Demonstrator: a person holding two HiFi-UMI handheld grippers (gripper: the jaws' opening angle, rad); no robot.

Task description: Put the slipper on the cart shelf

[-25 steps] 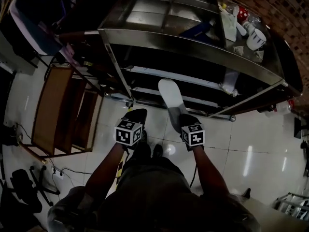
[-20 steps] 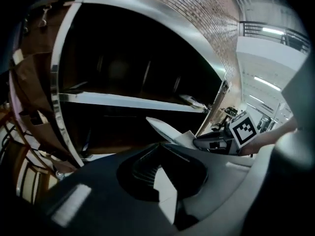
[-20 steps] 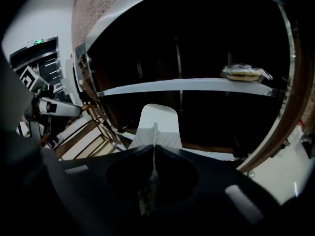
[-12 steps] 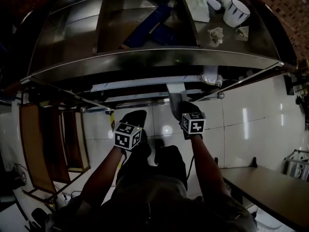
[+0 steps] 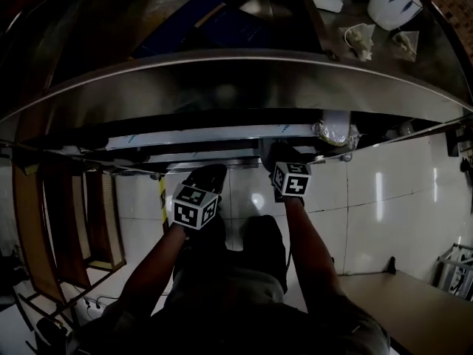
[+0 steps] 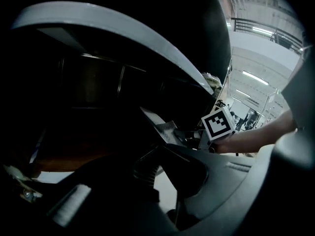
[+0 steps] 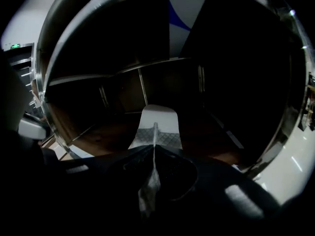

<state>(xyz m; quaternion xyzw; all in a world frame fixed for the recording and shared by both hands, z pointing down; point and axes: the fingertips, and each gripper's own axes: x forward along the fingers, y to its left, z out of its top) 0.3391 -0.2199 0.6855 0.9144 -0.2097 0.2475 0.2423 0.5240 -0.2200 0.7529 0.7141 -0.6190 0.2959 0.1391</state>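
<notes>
Stainless steel makes up the one cart (image 5: 222, 80), the biggest thing here. Its smooth top ends in a curved, rounded rim with dark space beneath. Glossy pale tiles form the floor (image 5: 384, 205), which shows bright glints. One brown wooden rack (image 5: 66, 228) of upright slats stands at the left.

Two forearms (image 5: 159, 265) reach from near to far. Each holds one black gripper that carries one white cube (image 5: 196, 207) with black square markers. The left gripper (image 5: 207, 176) hangs just short of the cart's rim, its jaws apart with only pale floor between them. The right gripper (image 7: 154, 150), to the right and slightly farther, has its jaws pressed together on a thin fold of the one slipper (image 7: 158, 119).

The slipper is pale, flat and long. It has a diamond-grid texture near the jaws and a smooth, round-cornered far end. Its long axis runs near to far, straight on from the jaws. The far end points in under the cart's top, above a brown shelf (image 7: 98, 134); I cannot tell whether it rests there.

On the cart top at the far right are one white cup (image 5: 392, 2) and two crumpled paper scraps (image 5: 360, 39).
</notes>
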